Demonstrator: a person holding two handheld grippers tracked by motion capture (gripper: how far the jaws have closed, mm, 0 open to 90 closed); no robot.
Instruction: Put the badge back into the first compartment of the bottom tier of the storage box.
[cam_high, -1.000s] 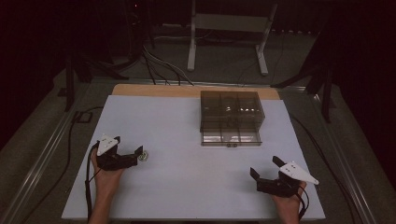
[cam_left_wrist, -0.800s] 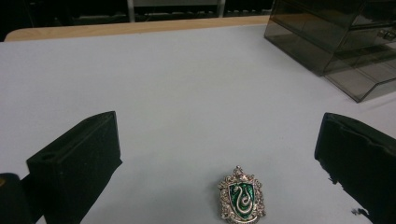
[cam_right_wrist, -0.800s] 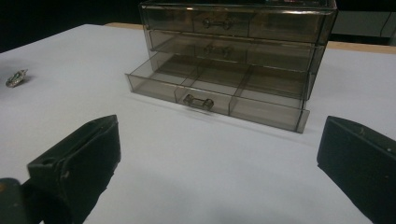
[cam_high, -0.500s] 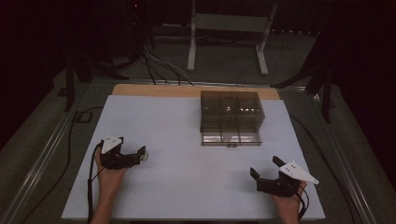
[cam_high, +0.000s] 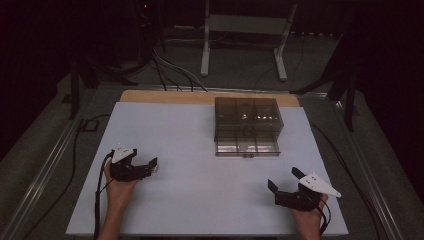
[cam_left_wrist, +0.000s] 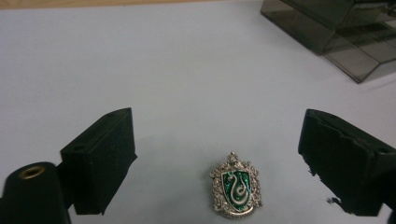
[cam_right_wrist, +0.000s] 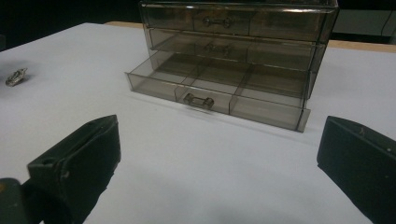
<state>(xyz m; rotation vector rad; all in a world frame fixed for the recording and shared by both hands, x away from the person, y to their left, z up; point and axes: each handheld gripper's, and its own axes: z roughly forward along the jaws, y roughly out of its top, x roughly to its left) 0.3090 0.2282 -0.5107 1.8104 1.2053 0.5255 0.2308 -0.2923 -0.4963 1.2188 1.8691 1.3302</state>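
The left claw has drifted slightly toward the person over the last second and now sits wide open, holding nothing, straddling the badge lying on the bench at about 8 o'clock. A pickup looks imminent. The right claw stays open and empty at 5 o'clock, facing the drawer box, whose bottom drawer stands pulled out.

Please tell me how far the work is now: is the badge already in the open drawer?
Done: the bottom drawer of the smoky organiser is pulled out, apparently empty. In hand: the open left gripper brackets the green crest badge on the table. Left: probably gripping, carrying, closing. The right gripper is open.
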